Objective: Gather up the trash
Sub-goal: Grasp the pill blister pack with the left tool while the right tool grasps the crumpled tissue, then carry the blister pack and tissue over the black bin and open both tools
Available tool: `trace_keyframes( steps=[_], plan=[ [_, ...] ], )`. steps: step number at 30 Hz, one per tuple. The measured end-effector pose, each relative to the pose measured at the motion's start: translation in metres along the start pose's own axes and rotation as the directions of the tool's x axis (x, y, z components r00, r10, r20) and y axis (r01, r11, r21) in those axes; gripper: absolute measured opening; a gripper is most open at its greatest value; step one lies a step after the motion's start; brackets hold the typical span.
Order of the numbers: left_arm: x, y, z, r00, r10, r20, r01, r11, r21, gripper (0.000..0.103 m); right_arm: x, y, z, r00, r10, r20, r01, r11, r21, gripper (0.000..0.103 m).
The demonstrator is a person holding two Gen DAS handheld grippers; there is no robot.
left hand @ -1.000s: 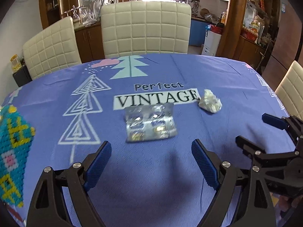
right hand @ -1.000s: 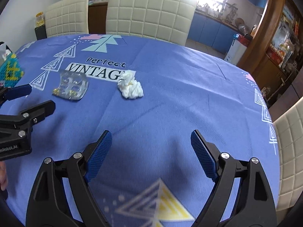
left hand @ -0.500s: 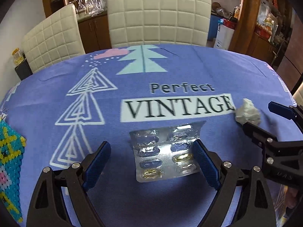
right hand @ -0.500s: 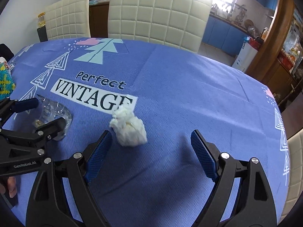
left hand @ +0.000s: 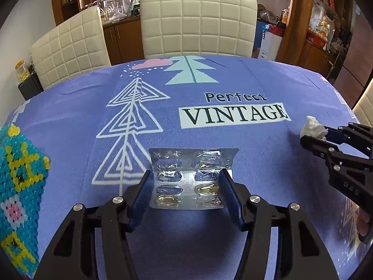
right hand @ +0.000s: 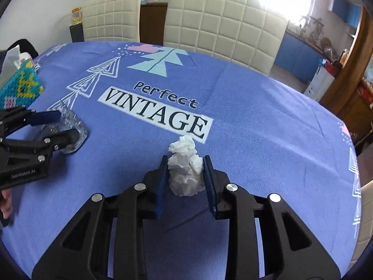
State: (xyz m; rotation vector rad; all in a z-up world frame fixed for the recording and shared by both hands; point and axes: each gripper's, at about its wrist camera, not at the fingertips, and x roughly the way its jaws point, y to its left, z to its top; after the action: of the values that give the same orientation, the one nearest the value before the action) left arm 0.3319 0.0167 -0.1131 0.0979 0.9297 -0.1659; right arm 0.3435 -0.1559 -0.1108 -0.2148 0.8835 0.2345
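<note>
A silver pill blister pack (left hand: pixel 186 179) lies on the blue tablecloth (left hand: pixel 70 121). My left gripper (left hand: pixel 185 175) is shut on its two long edges. A crumpled white tissue (right hand: pixel 185 169) sits on the cloth below the "VINTAGE" print. My right gripper (right hand: pixel 185 161) is shut on the tissue, a pad on each side. The right gripper also shows at the right edge of the left wrist view (left hand: pixel 314 133) with the tissue (left hand: pixel 312 127). The left gripper shows at the left of the right wrist view (right hand: pixel 60 126), holding the blister pack (right hand: pixel 70 121).
A turquoise beaded tissue-box cover (left hand: pixel 18 186) stands at the table's left edge. Cream padded chairs (left hand: pixel 198 23) stand around the far side. Cabinets and shelves fill the room behind.
Both grippers moved forward and down onto the table and closed: the left on the blister pack, the right on the tissue. Both were open a second ago.
</note>
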Motion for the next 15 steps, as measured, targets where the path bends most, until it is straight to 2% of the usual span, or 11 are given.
trace_keyframes(
  steps=[7,15],
  plan=[
    [-0.033,-0.021,-0.018,1.0,-0.021,0.022,0.02,0.999,0.036,0.056,-0.033,-0.002,-0.042,0.999,-0.032,-0.025,0.032,0.999,-0.02,0.03],
    [-0.068,-0.074,-0.051,0.999,-0.044,0.031,0.04,0.991,0.124,0.056,-0.08,-0.015,-0.109,0.996,-0.069,-0.053,0.069,0.998,-0.015,0.03]
  ],
)
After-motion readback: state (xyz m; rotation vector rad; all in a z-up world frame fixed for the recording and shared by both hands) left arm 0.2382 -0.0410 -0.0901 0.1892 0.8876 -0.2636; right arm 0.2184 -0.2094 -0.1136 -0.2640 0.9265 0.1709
